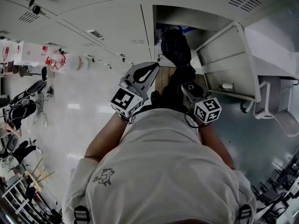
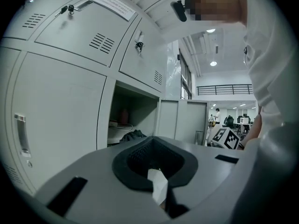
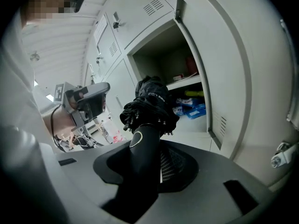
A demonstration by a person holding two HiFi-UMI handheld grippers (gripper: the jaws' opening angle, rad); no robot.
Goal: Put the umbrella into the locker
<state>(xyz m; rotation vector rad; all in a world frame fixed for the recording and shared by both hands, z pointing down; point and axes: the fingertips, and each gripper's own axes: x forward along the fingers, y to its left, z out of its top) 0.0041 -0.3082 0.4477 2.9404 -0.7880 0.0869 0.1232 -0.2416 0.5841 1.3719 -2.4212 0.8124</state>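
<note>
A black folded umbrella (image 1: 176, 50) (image 3: 152, 104) points canopy-first at the open locker compartment (image 1: 187, 17) (image 3: 168, 62). Its canopy end reaches the opening. My right gripper (image 1: 188, 80) (image 3: 145, 155) is shut on the umbrella's black handle. The locker door (image 1: 230, 59) (image 3: 224, 83) stands swung out to the right of the umbrella. My left gripper (image 1: 144, 73) (image 2: 156, 171) hovers just left of the umbrella, held level, its jaws together and holding nothing. From the left gripper view the open compartment (image 2: 133, 118) lies ahead, with the dark canopy low in it.
Inside the locker a shelf carries blue packets (image 3: 191, 110) and a red item (image 3: 190, 65). Closed locker doors (image 1: 107, 22) (image 2: 56, 106) run to the left. Bags and chairs (image 1: 23, 106) crowd the floor at far left; a white chair (image 1: 268, 104) stands at right.
</note>
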